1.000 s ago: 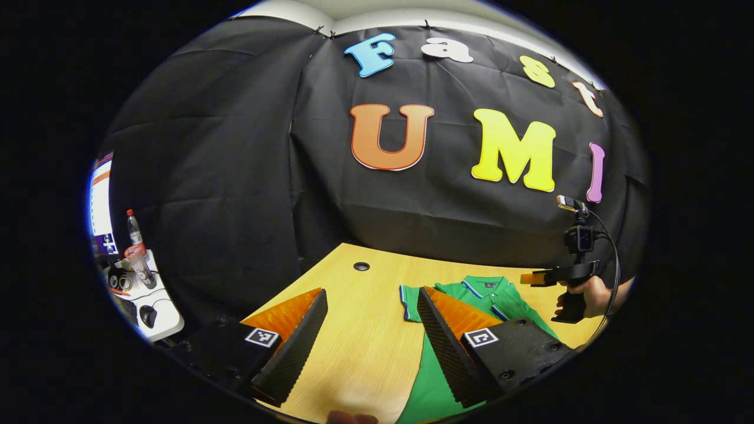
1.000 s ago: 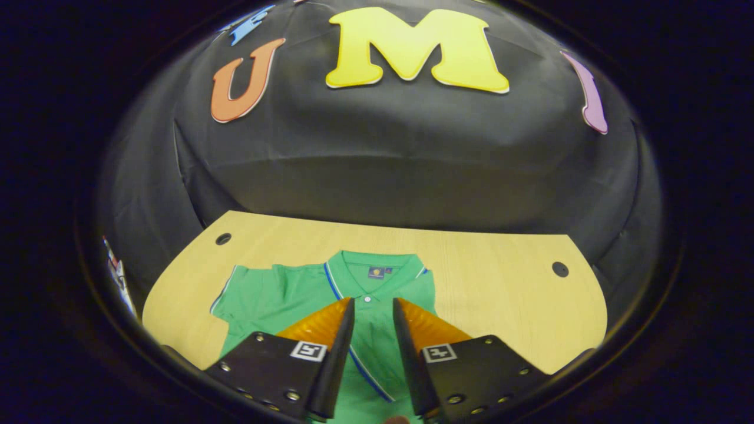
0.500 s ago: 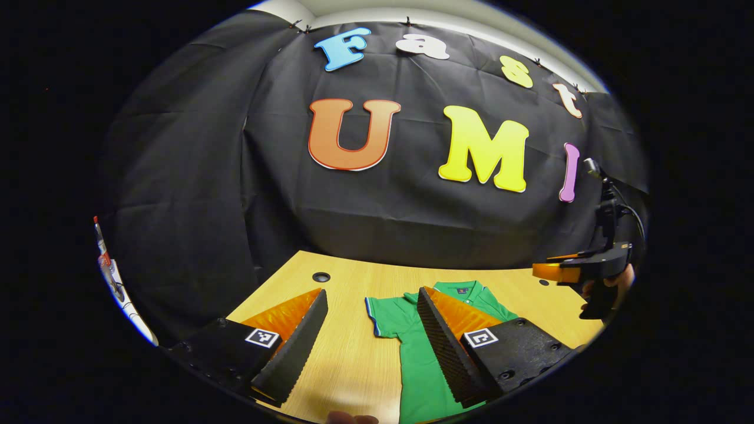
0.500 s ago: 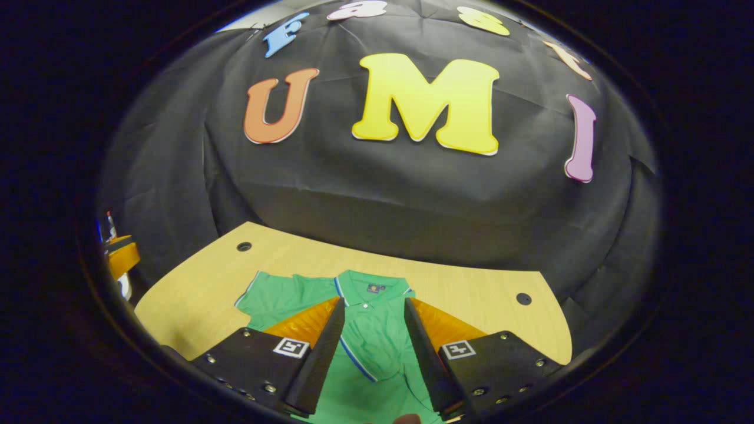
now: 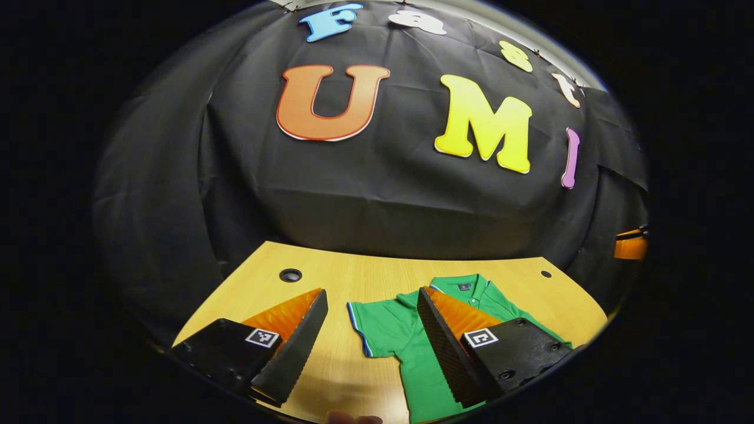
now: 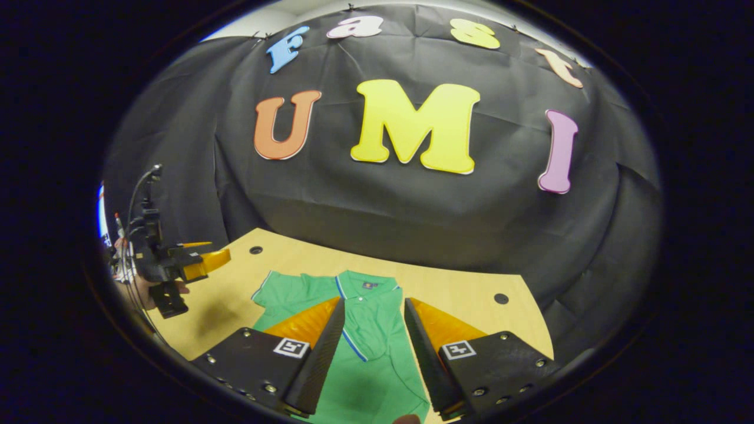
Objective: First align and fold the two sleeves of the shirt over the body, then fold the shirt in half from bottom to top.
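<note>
Green shirt point(image 6: 377, 347) flat on counter point(image 5: 353, 277), collar toward 12 o'clock. Left claw point(image 5: 371, 330) agape, empty, over sleeve point(image 5: 383, 324). Right claw point(image 6: 368, 347) parted, empty. Risk: shallow pinch drags body, sleeve folds crooked.

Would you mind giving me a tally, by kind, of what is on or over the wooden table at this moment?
Green polo shirt: 1
Grippers, the left gripper and the right gripper: 2
Round holes in the table, one on the left and one on the right: 2
Total: 5
</note>
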The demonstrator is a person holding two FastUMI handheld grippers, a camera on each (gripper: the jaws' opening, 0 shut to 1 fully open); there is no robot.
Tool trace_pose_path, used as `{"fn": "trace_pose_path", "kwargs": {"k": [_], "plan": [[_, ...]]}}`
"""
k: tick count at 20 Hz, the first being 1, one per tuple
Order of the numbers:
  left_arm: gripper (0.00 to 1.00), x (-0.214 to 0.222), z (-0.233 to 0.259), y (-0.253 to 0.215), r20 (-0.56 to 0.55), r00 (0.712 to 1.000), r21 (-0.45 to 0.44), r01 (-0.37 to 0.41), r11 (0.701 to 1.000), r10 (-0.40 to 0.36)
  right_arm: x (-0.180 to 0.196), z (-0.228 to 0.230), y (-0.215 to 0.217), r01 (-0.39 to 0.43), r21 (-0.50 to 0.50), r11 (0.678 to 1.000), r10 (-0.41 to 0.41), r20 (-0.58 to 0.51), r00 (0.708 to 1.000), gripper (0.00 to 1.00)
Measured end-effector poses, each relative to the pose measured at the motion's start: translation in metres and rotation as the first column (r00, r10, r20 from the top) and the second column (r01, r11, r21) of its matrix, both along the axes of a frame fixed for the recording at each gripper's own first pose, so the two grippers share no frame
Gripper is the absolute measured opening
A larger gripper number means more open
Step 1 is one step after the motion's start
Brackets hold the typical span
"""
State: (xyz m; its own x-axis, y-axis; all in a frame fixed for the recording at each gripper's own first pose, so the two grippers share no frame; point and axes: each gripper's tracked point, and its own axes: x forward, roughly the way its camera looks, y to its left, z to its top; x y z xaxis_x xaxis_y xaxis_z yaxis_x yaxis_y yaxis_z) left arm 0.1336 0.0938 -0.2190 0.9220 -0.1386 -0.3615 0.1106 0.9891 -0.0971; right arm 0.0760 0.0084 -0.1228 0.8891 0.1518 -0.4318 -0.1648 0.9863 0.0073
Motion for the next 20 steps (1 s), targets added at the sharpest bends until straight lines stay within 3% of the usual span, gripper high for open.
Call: {"fn": "trace_pose_path", "kwargs": {"k": [9,15,20], "plan": [[0.98,0.073,-0.095,0.008,-0.126,0.992,-0.029,-0.028,0.999,0.024,-0.044,-0.009,-0.042,0.072,0.008,0.997,-0.072,-0.037,0.997,0.67],[0.95,0.096,-0.151,0.018,-0.232,0.973,0.078,0.001,0.997,0.018,-0.054,-0.02,-0.037,0.042,0.01,0.999,-0.042,-0.052,0.998,0.7],[0.93,0.093,-0.167,0.017,-0.298,0.954,0.185,0.02,0.983,0.037,-0.051,-0.029,-0.048,0.079,0.04,0.996,-0.077,-0.067,0.995,0.7]]}}
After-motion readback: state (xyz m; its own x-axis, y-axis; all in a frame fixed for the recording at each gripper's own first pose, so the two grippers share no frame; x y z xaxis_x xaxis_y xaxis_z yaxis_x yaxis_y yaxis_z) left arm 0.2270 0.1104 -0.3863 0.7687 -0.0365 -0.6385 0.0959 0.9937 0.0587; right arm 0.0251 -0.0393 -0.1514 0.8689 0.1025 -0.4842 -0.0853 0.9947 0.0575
